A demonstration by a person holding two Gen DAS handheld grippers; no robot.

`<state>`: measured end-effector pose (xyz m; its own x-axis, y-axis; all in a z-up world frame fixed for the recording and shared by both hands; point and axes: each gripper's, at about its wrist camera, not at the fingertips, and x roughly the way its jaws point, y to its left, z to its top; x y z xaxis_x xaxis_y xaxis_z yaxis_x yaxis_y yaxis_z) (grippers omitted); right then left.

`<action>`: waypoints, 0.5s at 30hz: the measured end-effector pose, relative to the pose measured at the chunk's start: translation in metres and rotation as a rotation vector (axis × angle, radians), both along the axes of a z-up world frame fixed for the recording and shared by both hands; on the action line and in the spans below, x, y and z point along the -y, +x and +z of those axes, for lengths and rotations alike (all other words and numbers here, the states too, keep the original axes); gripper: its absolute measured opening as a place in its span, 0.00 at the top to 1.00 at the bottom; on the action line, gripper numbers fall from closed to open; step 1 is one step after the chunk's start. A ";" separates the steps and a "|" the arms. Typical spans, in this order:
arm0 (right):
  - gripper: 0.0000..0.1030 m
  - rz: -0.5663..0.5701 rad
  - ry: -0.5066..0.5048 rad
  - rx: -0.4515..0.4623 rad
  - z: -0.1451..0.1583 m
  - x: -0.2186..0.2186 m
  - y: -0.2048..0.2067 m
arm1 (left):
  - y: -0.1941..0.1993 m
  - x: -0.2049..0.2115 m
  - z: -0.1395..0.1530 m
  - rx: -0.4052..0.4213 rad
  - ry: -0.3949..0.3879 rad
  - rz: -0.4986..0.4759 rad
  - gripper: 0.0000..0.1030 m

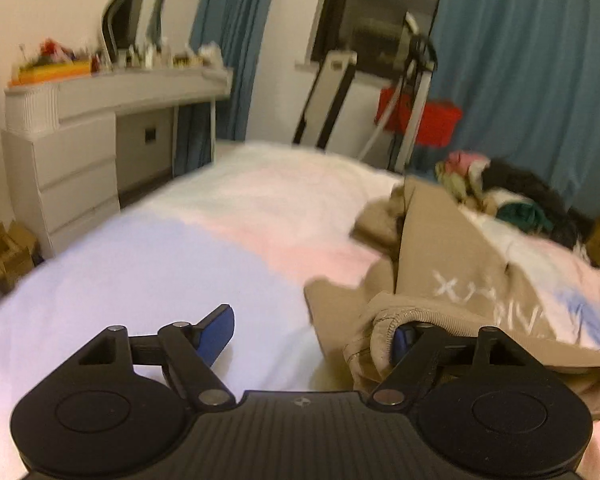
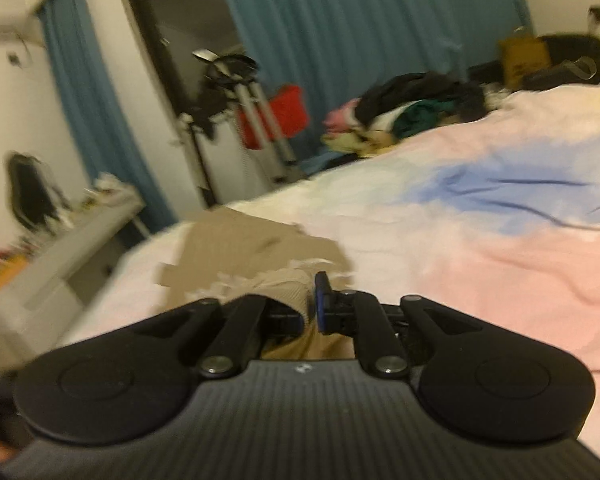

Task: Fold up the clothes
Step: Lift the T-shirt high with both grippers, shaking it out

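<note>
A tan sweatshirt (image 1: 440, 264) with white lettering lies crumpled on the right side of the bed. In the left wrist view my left gripper (image 1: 312, 336) is open wide. Its left blue pad (image 1: 220, 332) hovers over bare bedding, and the sweatshirt's ribbed hem (image 1: 384, 320) drapes over its right finger. In the blurred right wrist view my right gripper (image 2: 310, 308) is shut on a ribbed edge of the same tan sweatshirt (image 2: 252, 248), which stretches away toward the bed's left edge.
The bed cover (image 1: 220, 240) is white, pink and blue. A pile of mixed clothes (image 1: 500, 188) sits at the bed's far side. Beyond the bed stand a white dresser (image 1: 80, 160), blue curtains (image 1: 520, 60), a red box (image 1: 436, 120) and cardboard boxes (image 1: 4, 252).
</note>
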<state>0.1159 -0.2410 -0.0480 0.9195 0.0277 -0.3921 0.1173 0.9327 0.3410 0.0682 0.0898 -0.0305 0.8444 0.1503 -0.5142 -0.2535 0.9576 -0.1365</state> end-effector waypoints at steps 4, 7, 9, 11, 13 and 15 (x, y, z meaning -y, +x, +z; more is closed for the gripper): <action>0.31 -0.115 -0.099 0.003 -0.002 -0.001 -0.002 | -0.030 0.009 0.028 0.153 0.030 0.006 0.22; 0.31 -0.151 -0.136 0.097 0.021 -0.002 -0.020 | -0.050 0.008 0.054 0.253 0.021 0.033 0.21; 0.31 -0.151 -0.170 0.177 0.049 -0.007 -0.036 | -0.063 0.006 0.077 0.318 0.008 0.052 0.21; 0.31 -0.149 -0.196 0.254 0.084 -0.010 -0.050 | -0.077 0.005 0.110 0.394 -0.019 0.058 0.21; 0.31 -0.149 -0.210 0.323 0.125 -0.011 -0.062 | -0.088 0.004 0.148 0.469 -0.033 0.057 0.20; 0.31 -0.149 -0.223 0.393 0.167 -0.011 -0.074 | -0.098 0.005 0.194 0.542 -0.027 0.049 0.20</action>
